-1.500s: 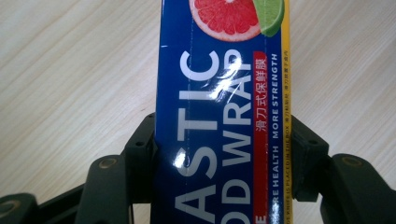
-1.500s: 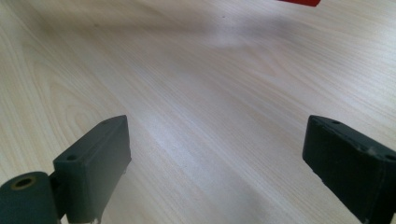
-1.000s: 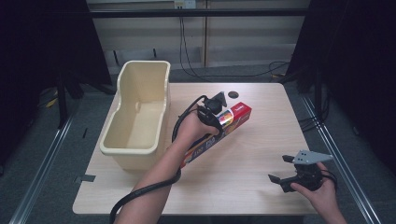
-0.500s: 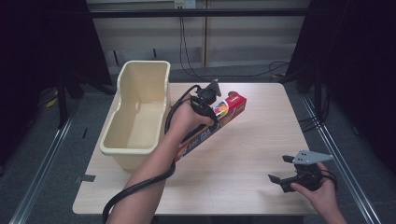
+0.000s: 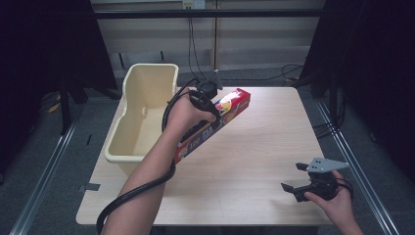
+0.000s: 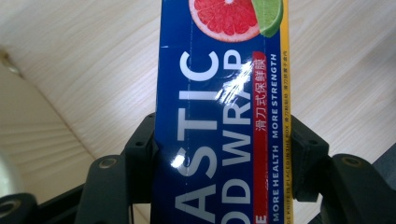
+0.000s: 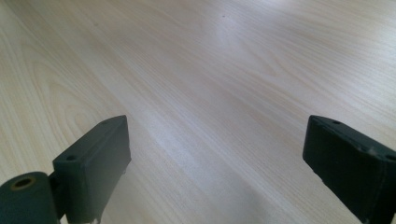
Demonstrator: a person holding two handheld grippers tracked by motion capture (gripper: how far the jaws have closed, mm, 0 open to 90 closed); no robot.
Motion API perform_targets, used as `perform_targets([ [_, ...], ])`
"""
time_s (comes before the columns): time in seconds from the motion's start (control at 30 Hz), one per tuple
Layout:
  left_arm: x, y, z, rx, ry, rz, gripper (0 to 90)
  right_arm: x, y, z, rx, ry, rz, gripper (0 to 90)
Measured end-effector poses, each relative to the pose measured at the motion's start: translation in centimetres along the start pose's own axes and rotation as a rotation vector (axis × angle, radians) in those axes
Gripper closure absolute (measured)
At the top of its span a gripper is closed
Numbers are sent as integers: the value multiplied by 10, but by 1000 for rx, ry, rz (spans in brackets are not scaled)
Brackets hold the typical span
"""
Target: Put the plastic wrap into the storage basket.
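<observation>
The box (image 6: 219,116) carries big white letters on blue, cut off at the edges: "STIC" over "OD WRAP", likely plastic food wrap. A red strip beside them has Chinese characters, then "MORE HEALTH MORE STRENGTH" in white, and small print reading "KNIFE IS PLACED IN THE BOX". From above, "100" shows on the box (image 5: 215,122).

place: lab-style recording bay | worktop (image 5: 254,147): lone pale-wood, standing on grey floor | surround: black curtains (image 5: 44,58) on both sides | floor: metal rails (image 5: 46,171) along each side | back: cables (image 5: 193,44) hanging from a wall socket
</observation>
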State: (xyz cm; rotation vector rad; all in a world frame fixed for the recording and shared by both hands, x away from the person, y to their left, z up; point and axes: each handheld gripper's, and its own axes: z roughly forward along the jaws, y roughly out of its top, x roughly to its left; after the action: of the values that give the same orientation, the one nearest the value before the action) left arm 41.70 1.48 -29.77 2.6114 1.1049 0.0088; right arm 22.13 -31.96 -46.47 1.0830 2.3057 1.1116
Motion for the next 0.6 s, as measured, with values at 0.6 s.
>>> perform_targets([
  [0.6,20,-3,-31,-4,9,-57,409,1,0,0,3,6,1,75],
])
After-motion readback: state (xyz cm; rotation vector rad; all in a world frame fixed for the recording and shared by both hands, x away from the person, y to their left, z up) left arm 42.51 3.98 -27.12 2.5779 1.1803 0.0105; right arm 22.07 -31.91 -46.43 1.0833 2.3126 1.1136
